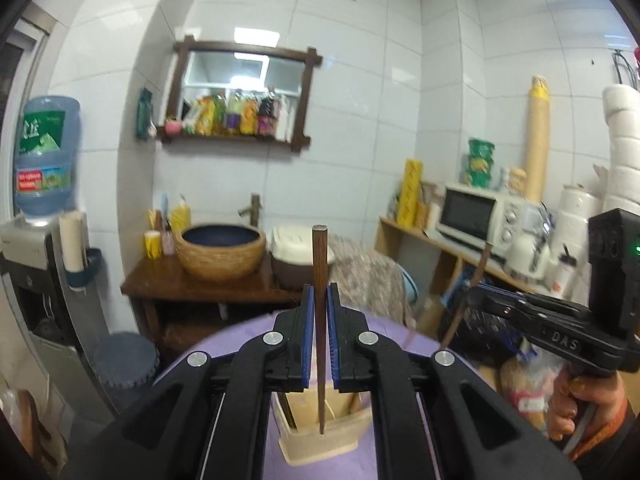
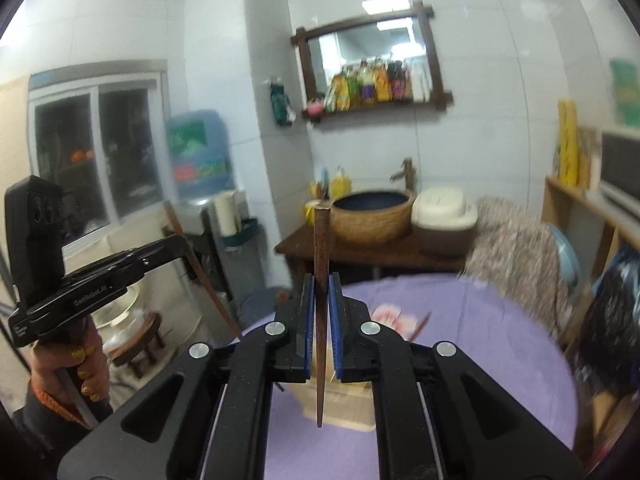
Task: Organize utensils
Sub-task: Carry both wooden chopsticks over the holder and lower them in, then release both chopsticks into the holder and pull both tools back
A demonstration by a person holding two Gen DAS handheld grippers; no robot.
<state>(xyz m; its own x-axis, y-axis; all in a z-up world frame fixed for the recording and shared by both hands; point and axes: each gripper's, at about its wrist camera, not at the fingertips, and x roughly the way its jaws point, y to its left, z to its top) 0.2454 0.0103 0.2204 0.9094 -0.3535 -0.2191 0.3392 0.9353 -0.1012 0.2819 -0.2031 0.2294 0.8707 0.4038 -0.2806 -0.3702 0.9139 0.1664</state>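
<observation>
My left gripper (image 1: 320, 292) is shut on a dark brown chopstick (image 1: 319, 264) that stands upright, its thin tip hanging over a beige wooden utensil holder (image 1: 320, 448). The holder sits on a purple-covered table (image 1: 400, 340). To the right, my right gripper (image 1: 474, 289) pinches a second chopstick (image 1: 460, 312). In the right wrist view my right gripper (image 2: 320, 282) is shut on that chopstick (image 2: 321, 248), tip down over the holder (image 2: 348, 410). At the left of that view, the left gripper (image 2: 182, 240) holds its chopstick (image 2: 208, 280) slanted.
Another chopstick (image 2: 420, 322) and a pink item (image 2: 386, 314) lie on the purple table (image 2: 480, 340). Behind it stand a wooden stand with a woven basin (image 1: 220, 252), a rice cooker (image 1: 292, 252), a water dispenser (image 1: 40, 264) and a shelf with a microwave (image 1: 468, 216).
</observation>
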